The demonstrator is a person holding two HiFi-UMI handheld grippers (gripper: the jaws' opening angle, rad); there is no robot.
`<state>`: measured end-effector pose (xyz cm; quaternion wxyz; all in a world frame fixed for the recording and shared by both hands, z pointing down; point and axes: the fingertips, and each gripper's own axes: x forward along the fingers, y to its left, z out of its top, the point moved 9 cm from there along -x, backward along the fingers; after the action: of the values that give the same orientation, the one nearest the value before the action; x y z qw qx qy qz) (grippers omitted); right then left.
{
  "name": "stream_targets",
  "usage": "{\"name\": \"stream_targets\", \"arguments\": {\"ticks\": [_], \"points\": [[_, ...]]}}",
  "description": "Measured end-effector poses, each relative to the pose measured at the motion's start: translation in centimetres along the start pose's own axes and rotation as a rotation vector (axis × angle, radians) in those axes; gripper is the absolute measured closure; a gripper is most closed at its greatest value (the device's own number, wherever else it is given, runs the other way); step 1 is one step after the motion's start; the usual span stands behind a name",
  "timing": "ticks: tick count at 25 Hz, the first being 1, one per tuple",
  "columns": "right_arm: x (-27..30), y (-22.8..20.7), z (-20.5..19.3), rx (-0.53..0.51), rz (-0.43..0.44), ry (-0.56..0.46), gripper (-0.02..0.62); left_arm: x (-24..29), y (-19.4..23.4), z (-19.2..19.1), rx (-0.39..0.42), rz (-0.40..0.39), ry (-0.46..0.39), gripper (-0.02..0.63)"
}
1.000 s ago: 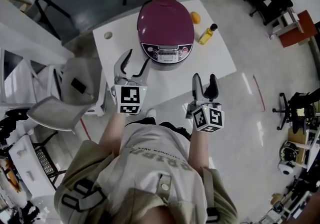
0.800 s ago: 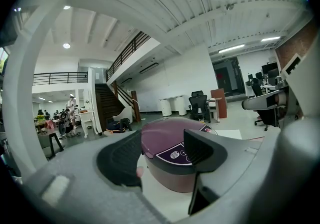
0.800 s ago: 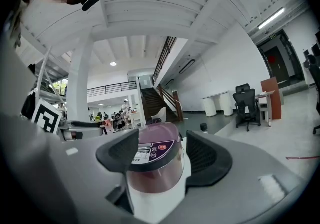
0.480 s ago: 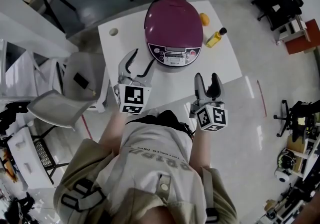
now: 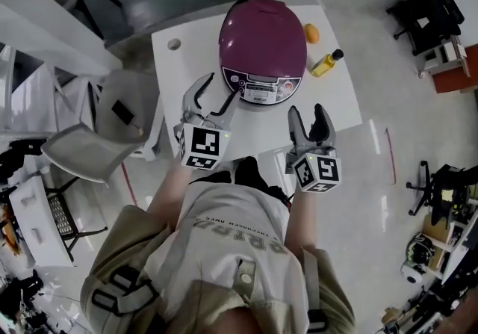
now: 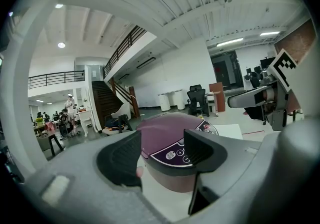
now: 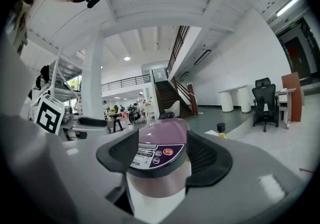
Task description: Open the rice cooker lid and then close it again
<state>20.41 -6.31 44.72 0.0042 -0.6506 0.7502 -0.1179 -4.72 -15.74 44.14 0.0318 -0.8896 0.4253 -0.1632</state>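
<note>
Rice cooker (image 5: 262, 84) on counter (image 5: 183, 63), lid (image 5: 263, 33) down: probably heavy, rigid, slick; take lid at its front edge. Left hand-held gripper (image 5: 216, 93) and right hand-held gripper (image 5: 307, 116) both released, empty.

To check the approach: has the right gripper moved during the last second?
Yes. In the head view, the right gripper has come closer to the front of the purple rice cooker.

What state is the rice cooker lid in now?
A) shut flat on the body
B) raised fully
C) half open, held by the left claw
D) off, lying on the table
A: the purple lid sits flush on the rice cooker; the left claw and right claw are open, gripping nothing.
</note>
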Motion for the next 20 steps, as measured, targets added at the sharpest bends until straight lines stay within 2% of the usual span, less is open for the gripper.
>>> {"name": "stream_targets", "arguments": {"ticks": [3,6,9,10,13,17,20], "points": [[1.3,-0.1,0.4,-0.062,0.071,0.037,0.318,0.9,-0.1,0.1,0.024,-0.022,0.016,0.331],[2.6,0.5,0.6,-0.184,0.178,0.109,0.307,1.8,-0.5,0.0,0.081,-0.059,0.040,0.331],[4.0,1.4,0.7,-0.318,0.293,0.190,0.295,2.7,-1.2,0.1,0.157,-0.137,0.082,0.326],[4.4,1.7,0.7,-0.352,0.329,0.214,0.295,3.0,-1.6,0.0,0.193,-0.170,0.105,0.297],[5.6,2.3,0.3,-0.407,0.413,0.275,0.290,3.7,-2.4,-0.3,0.290,-0.232,0.157,0.290],[6.6,2.7,-0.3,-0.468,0.485,0.339,0.283,4.2,-2.9,-0.8,0.348,-0.286,0.194,0.290],[7.3,3.0,-0.5,-0.509,0.535,0.376,0.277,4.6,-3.4,-1.2,0.402,-0.361,0.240,0.256]]}}
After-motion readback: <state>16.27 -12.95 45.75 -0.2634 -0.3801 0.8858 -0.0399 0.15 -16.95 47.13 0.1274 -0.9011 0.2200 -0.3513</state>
